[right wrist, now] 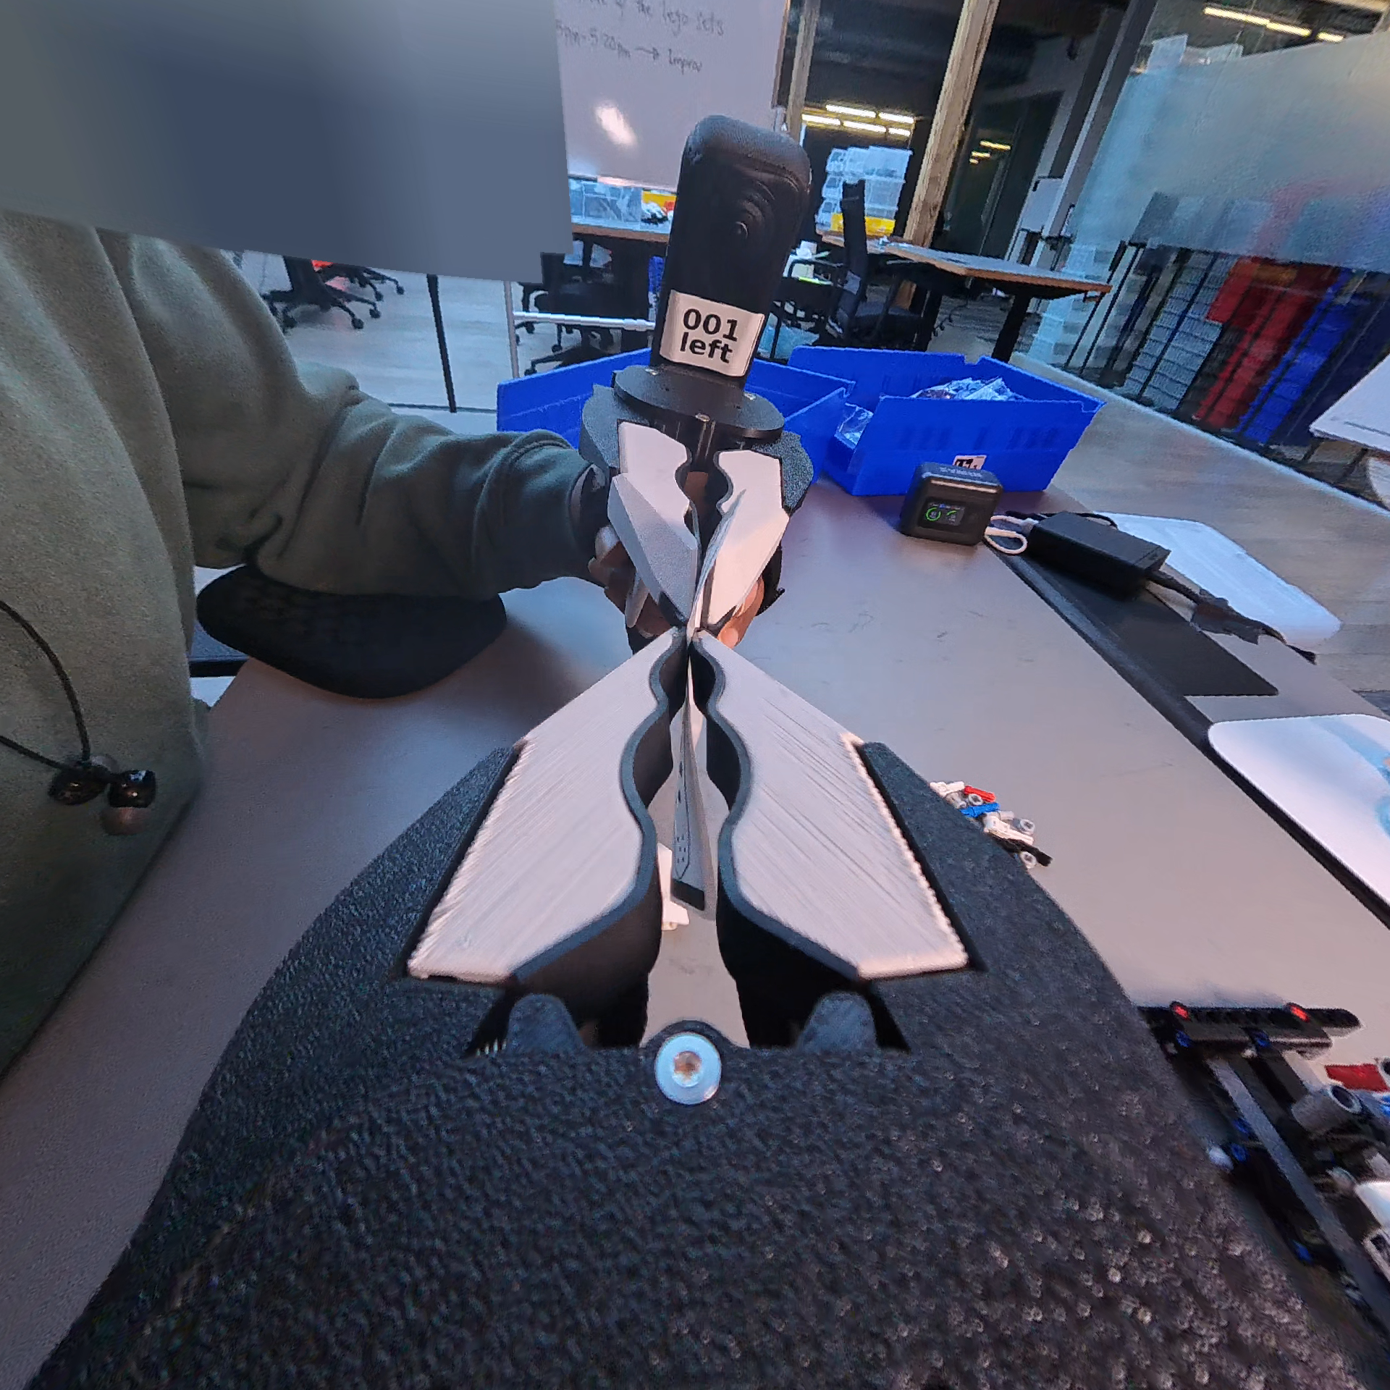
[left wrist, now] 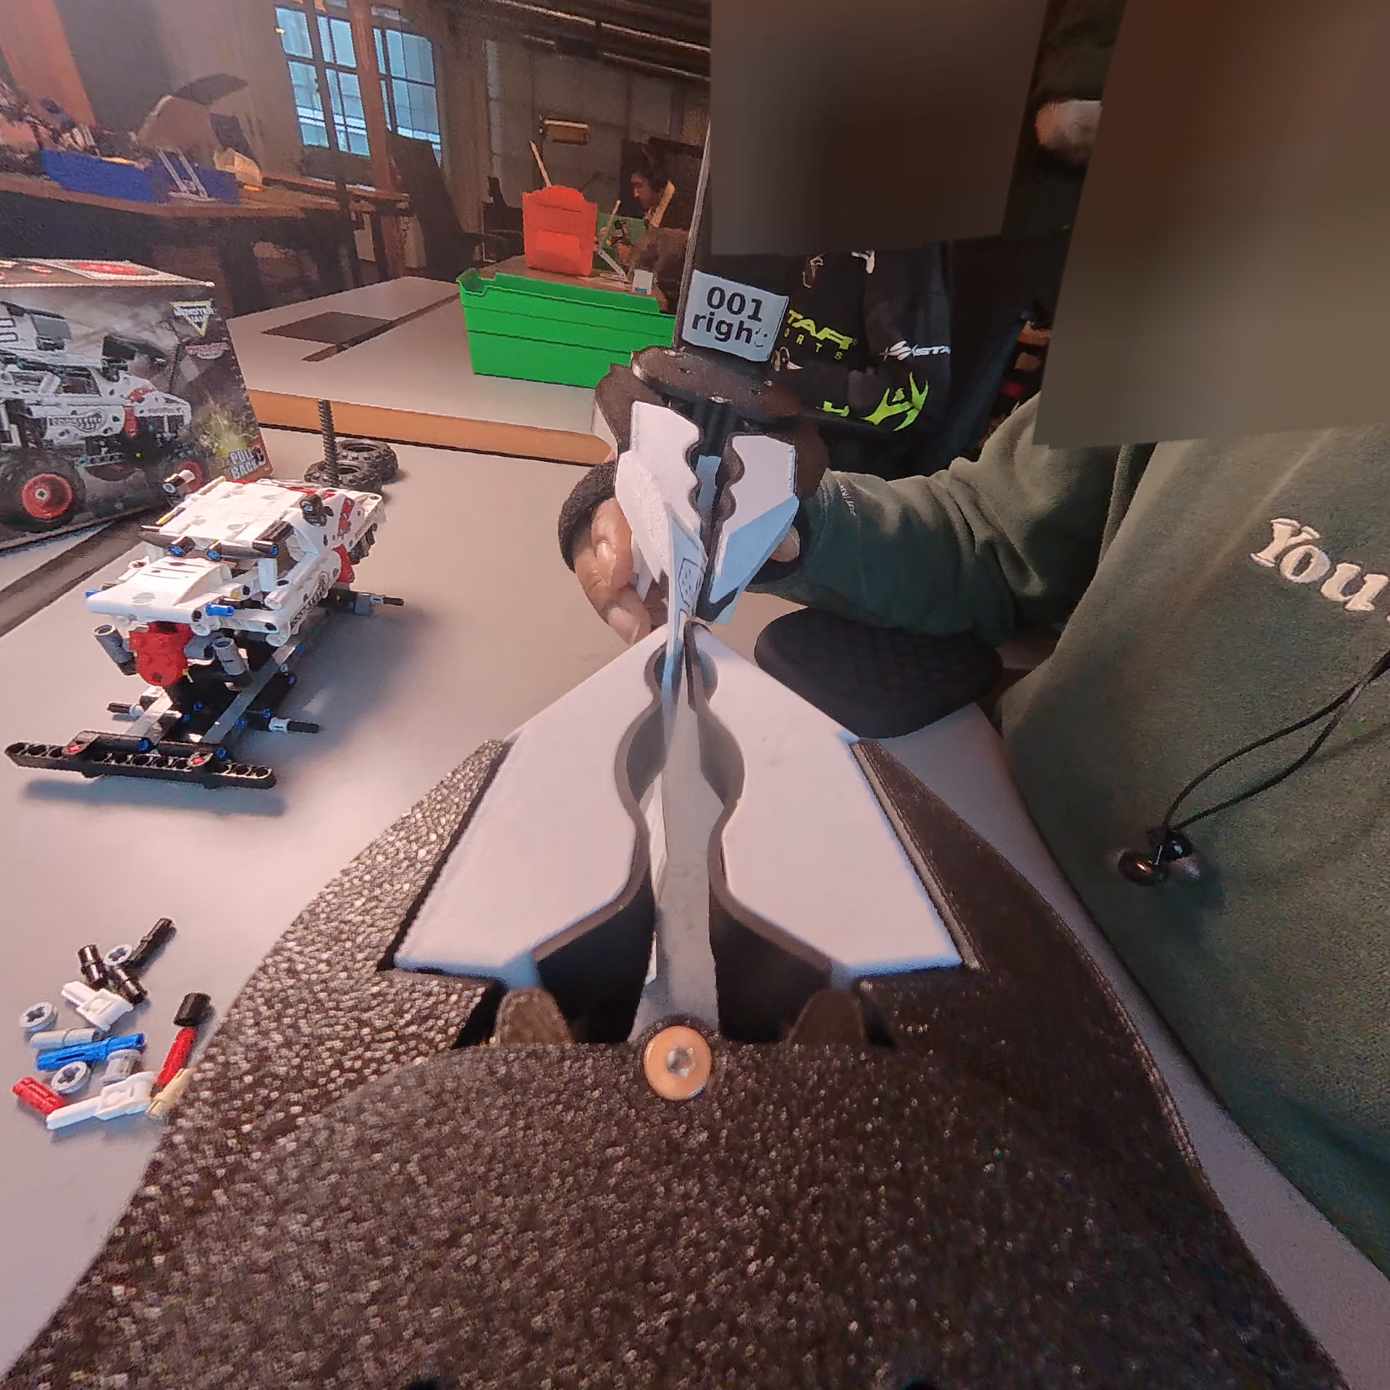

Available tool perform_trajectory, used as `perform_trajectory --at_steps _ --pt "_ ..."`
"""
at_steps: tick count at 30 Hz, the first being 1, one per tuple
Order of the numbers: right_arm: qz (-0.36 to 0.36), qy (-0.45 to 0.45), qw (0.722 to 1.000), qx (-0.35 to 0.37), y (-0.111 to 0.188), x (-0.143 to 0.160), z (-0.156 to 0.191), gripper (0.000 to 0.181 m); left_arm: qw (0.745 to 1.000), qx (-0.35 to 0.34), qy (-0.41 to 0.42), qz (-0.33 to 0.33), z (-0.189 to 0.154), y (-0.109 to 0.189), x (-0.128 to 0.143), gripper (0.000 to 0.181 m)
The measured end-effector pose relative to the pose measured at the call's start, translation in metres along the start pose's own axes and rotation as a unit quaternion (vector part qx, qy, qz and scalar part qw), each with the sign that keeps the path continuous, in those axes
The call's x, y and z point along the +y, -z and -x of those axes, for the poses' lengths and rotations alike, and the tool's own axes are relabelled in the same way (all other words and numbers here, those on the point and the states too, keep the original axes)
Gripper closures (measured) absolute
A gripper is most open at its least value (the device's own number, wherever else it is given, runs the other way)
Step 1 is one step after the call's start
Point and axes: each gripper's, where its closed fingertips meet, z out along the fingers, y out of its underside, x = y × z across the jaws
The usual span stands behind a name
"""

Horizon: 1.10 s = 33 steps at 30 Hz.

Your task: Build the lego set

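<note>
Left gripper (left wrist: 681,662), left wrist view: its two white fingers are drawn together on a thin, flat white piece (left wrist: 677,752) that stands on edge and runs lengthwise down the narrow gap between them. The piece carries a few small dark marks near its far end. Facing it tip to tip is the right gripper (left wrist: 696,602), likewise closed on the far part of the same piece, so that the piece bridges the two tools above the grey table (left wrist: 451,602). A hand (left wrist: 609,556) grips the right tool's handle, the green sleeve (left wrist: 940,541) resting on a black pad (left wrist: 880,677).

Right wrist view: the same arrangement from the opposite side. The right gripper (right wrist: 690,650) is clamped on the flat piece (right wrist: 688,812), whose dark lower end lies deep between the fingers; the left gripper (right wrist: 696,617) meets it tip to tip.

Away from the grippers, in the left wrist view, the partly built white, red and black truck model (left wrist: 233,594) stands on the table well to the left, with no wheels fitted. Two black tyres (left wrist: 353,462) lie behind it, beside the set's box (left wrist: 113,391). A small cluster of loose pins and connectors (left wrist: 105,1038) lies near the table edge, left of the left gripper.
</note>
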Motion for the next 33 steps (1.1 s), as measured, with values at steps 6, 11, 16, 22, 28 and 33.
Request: perform_trajectory --at_steps 6,11,16,22,28,33 --pt "-0.031 -0.059 0.997 -0.023 0.003 -0.005 -0.001 0.181 1.000 -0.011 0.005 -0.018 0.002 0.001 -0.008 0.179" --pt "-0.086 -0.144 0.985 -0.040 0.011 -0.016 -0.011 0.181 0.998 -0.056 0.013 -0.038 0.017 0.009 -0.016 0.174" --pt "-0.181 -0.235 0.955 0.003 0.026 -0.032 -0.044 0.181 0.968 -0.236 -0.023 -0.077 0.064 0.041 -0.038 0.154" --pt "-0.253 -0.306 0.916 0.063 0.039 -0.032 -0.075 0.181 0.947 -0.310 -0.057 -0.059 0.070 0.051 -0.048 0.148" --pt "-0.195 -0.296 0.934 -0.037 0.011 -0.028 -0.036 0.181 0.970 -0.238 -0.024 -0.053 0.053 0.027 -0.041 0.145" --pt "-0.132 -0.284 0.941 -0.132 0.005 -0.021 -0.003 0.181 0.989 -0.123 -0.081 0.033 0.012 0.012 -0.027 0.149"
